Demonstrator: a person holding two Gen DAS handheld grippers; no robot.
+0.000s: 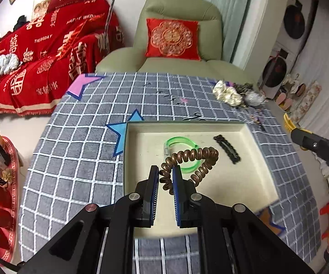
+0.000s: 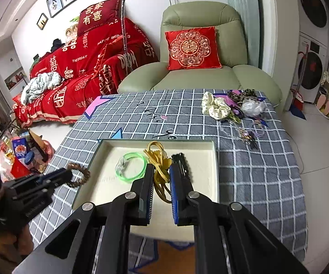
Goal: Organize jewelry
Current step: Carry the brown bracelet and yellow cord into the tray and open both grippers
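A brown spiral hair tie (image 1: 187, 159) is pinched in my shut left gripper (image 1: 165, 169) and hangs over the cream tray (image 1: 232, 194). On the tray floor lie a green bracelet (image 1: 180, 140) and a black hair clip (image 1: 227, 148). My right gripper (image 2: 161, 166) is shut on a yellow corded hair tie (image 2: 158, 159) above the same tray (image 2: 201, 178), with the green bracelet (image 2: 131, 166) to its left and the black clip (image 2: 181, 161) just behind its right finger. The left gripper (image 2: 69, 174), carrying the brown tie (image 2: 81, 174), shows at the tray's left edge.
A pile of scrunchies and jewelry (image 2: 232, 107) lies at the table's far right corner, with loose pieces (image 2: 248, 134) trailing toward the tray. The table carries a grey checked cloth (image 1: 84, 148). A green armchair (image 2: 198, 73) stands behind the table and a red-covered sofa (image 1: 38, 57) to its left.
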